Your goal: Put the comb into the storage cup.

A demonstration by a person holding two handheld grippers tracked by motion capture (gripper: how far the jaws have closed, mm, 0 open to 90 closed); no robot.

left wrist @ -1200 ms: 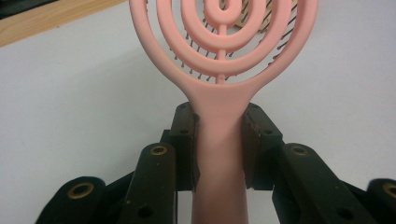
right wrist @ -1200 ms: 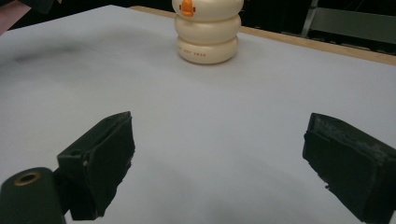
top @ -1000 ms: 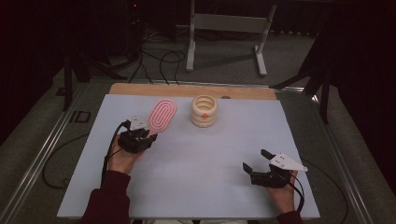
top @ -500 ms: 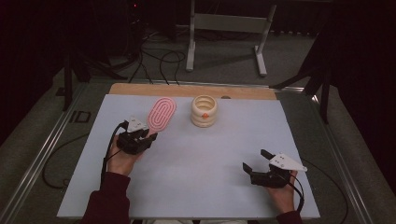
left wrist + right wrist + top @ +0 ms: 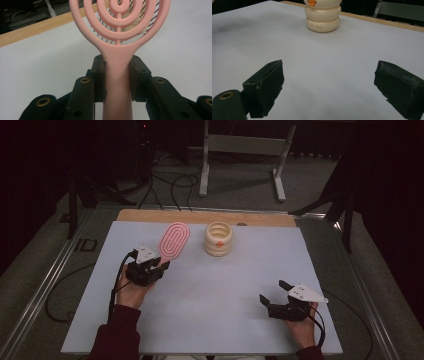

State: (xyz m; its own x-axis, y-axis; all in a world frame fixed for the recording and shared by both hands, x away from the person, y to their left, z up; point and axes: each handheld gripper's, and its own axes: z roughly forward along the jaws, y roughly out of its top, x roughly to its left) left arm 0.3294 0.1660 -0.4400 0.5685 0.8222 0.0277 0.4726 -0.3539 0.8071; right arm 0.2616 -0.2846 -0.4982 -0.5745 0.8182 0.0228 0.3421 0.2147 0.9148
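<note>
A pink hairbrush (image 5: 174,240) with an oval ringed head is held by its handle in my left gripper (image 5: 159,265) at the left of the white table. In the left gripper view both pads (image 5: 99,75) press on the pink hairbrush handle (image 5: 117,77), and the head rises away from me with its bristles facing the far side. A cream ribbed holder (image 5: 218,239) with an orange mark stands at the back middle, just right of the brush head. My right gripper (image 5: 274,292) rests open near the front right, and its jaws stand wide apart with nothing between them (image 5: 329,85). The cream holder (image 5: 323,15) stands far ahead of it.
The white table top (image 5: 210,310) has a wooden strip (image 5: 150,215) along its far edge. Beyond it stand a metal frame (image 5: 245,150) and cables (image 5: 165,180) on the floor. Metal rails (image 5: 45,290) run along both sides of the table.
</note>
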